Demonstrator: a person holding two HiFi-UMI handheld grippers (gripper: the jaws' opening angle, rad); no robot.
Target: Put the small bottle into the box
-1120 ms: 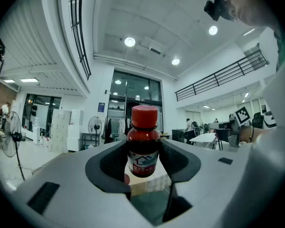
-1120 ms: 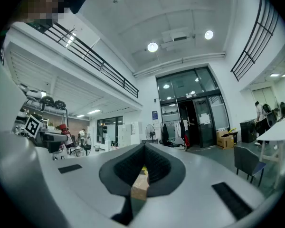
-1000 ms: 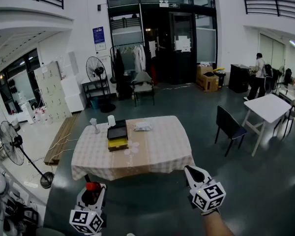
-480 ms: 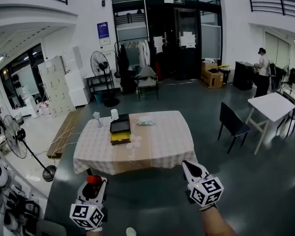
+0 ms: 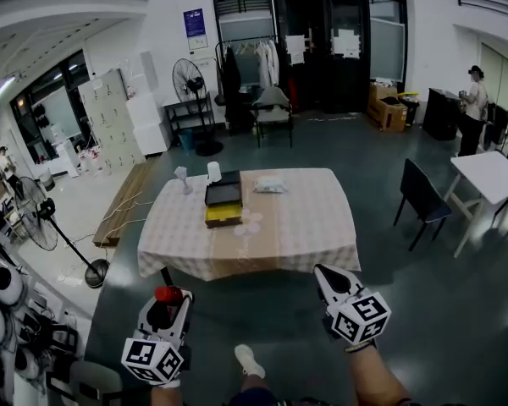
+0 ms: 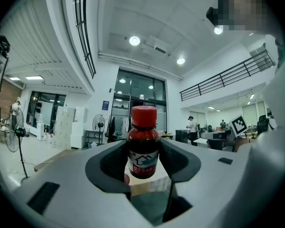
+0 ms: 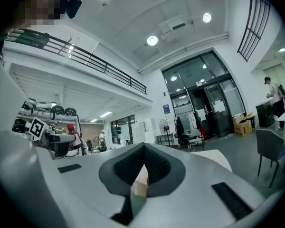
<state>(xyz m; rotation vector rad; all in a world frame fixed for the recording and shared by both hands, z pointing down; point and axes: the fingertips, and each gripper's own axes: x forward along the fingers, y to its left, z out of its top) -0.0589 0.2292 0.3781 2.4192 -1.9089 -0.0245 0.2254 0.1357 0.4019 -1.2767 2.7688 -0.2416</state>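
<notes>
The small bottle (image 6: 143,146), dark with a red cap and a pale label, stood upright between the jaws of the left gripper (image 5: 173,301). The jaws pressed against its sides and held it. In the head view only the red cap and a little of the bottle's dark body showed above that gripper, which hung low at the left over the dark floor, well apart from the table (image 5: 309,227).

The box (image 5: 223,203), black on top with a yellow part at its near end, lay on the left half of the table's checked cloth. Just beyond it stood a white cup (image 5: 213,172) and a clear glass (image 5: 181,178). A pale packet (image 5: 269,185) lay near the box's far right corner.

The right gripper (image 7: 143,169) had its jaws pressed together with nothing between them. It hung low at the right of the head view, level with the left gripper and also short of the table. The person's forearm (image 5: 378,385) ran down from its marker cube (image 5: 361,318), and a light shoe (image 5: 251,361) showed on the floor between the two grippers.

Farther out, a dark chair (image 5: 422,198) stood to the right of the table, near a white table (image 5: 491,174). A pedestal fan (image 5: 189,83) and a clothes rack (image 5: 250,64) stood by the far wall. A person (image 5: 472,100) stood at the far right.
</notes>
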